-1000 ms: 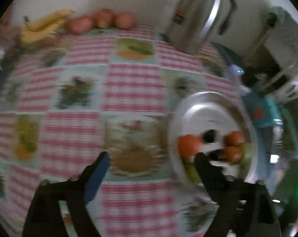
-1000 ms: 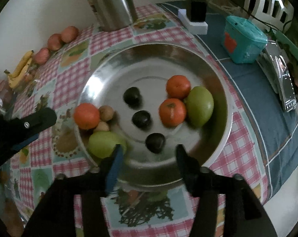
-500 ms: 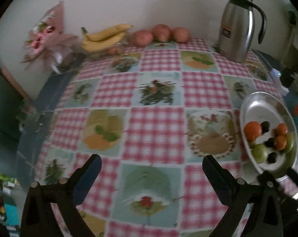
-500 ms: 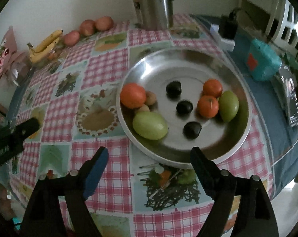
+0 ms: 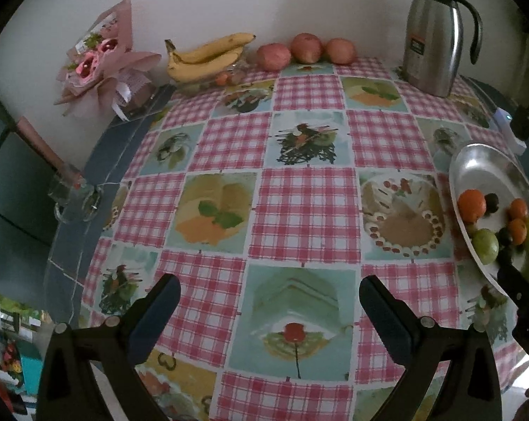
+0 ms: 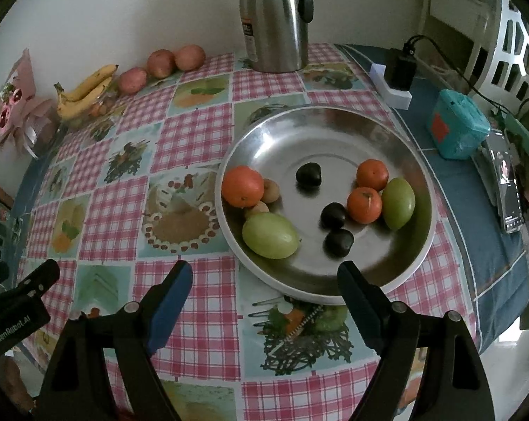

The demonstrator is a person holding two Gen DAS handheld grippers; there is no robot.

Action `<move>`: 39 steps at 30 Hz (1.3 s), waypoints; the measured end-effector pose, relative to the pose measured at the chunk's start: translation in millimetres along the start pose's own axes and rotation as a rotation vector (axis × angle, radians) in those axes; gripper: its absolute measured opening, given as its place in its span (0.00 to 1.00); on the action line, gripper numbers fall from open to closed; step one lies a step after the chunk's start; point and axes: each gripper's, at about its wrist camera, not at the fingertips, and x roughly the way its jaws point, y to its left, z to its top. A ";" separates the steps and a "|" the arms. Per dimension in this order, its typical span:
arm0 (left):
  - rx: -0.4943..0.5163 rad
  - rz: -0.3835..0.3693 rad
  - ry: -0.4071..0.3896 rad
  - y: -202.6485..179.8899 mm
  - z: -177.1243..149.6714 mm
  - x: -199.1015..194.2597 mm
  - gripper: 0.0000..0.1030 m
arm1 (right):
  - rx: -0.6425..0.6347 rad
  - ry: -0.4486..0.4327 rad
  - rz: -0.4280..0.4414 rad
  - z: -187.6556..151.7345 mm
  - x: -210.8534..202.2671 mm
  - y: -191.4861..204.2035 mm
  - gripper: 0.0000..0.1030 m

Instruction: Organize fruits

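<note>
The fruits sit in the metal plate point(image 6: 401, 140) on the counter point(image 6: 194, 140): the green mango point(image 6: 269, 235) looks smooth, firm and roll-prone, best gripped across its middle. Right gripper point(image 6: 264, 289) fingers gape wide, empty, just before the plate; left gripper point(image 5: 269, 296) likewise, over bare cloth.

Ahead of my left gripper point(image 5: 269, 301): bare tablecloth point(image 5: 299, 207) | far edge blocked: bananas point(image 5: 208, 58), apples point(image 5: 304, 51), flask point(image 5: 434, 31) | right: metal plate point(image 6: 334, 133) crowded with fruit
</note>
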 end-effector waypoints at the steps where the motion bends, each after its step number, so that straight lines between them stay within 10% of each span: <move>1: 0.002 -0.004 0.005 -0.6 0.0 0.7 1.00 | -0.001 0.000 -0.001 0.0 0.0 0.5 0.83; 39: -0.033 -0.096 0.078 0.8 -0.4 11.8 1.00 | -0.039 0.038 0.005 0.2 7.0 9.6 0.83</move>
